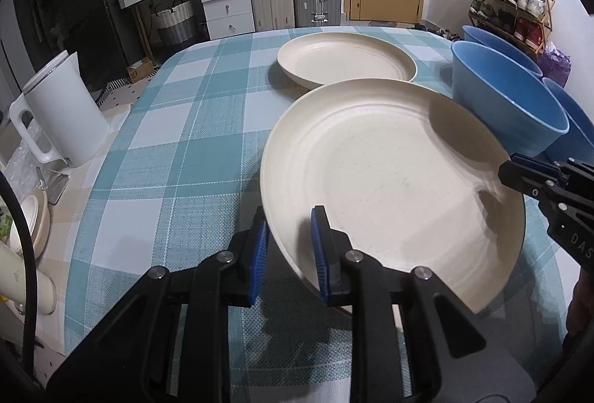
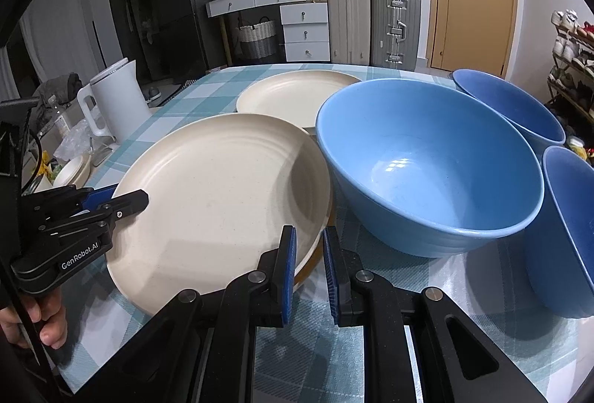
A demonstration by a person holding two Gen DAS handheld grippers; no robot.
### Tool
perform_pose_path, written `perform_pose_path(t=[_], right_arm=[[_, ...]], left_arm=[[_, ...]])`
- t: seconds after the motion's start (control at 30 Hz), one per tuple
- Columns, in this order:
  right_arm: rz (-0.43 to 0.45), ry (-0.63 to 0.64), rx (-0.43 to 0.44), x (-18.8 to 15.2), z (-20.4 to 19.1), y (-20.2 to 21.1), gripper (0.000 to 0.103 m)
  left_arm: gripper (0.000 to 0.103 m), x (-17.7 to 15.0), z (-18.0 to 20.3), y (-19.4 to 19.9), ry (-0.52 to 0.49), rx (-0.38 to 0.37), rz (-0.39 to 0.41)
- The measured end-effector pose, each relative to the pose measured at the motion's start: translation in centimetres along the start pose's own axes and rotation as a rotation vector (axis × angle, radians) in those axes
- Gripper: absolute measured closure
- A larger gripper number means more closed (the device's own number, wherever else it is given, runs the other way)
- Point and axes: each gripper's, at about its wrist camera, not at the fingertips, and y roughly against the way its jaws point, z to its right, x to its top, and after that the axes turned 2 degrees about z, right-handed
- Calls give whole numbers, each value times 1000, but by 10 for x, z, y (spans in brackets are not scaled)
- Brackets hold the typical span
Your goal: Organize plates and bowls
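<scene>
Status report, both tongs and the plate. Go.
Left tongs and right tongs astride opposite rims of near cream plate; grip unconfirmed. Plate tilted. Light blue bowl tight beside it, second plate beyond.

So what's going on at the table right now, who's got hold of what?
Both grippers are on the near cream plate: the left gripper straddles its near-left rim, the right gripper its right rim. The plate looks tilted, lifted off the checked tablecloth. A second cream plate lies behind; three blue bowls sit to the right, untouched.
</scene>
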Motion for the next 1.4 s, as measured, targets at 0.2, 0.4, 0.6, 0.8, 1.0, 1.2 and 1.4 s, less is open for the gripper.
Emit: perform_pose_path(t=[0.2, 0.4, 0.6, 0.8, 1.0, 1.2, 1.4], right_arm=[[-10, 7, -11, -2, -1, -4, 88], [-19, 21, -32, -4, -4, -9, 88], [-5, 37, -15, -3, -10, -11, 88], [-12, 86, -16, -3, -22, -14, 88], [-10, 71, -20, 0, -20, -12, 87], [0, 35, 65, 8, -14, 3, 77], [59, 47, 102, 23, -24, 27, 32]], left_arm=[[83, -2, 6, -4, -42, 34, 13], [82, -3, 10, -5, -67, 56, 17], [82, -3, 10, -10, -71, 61, 4], [82, -3, 5, -13, -59, 41, -11], [82, -2, -4, -12, -18, 0, -36], [59, 6, -14, 9, 40, -53, -5], [32, 24, -24, 39, 75, -64, 58]])
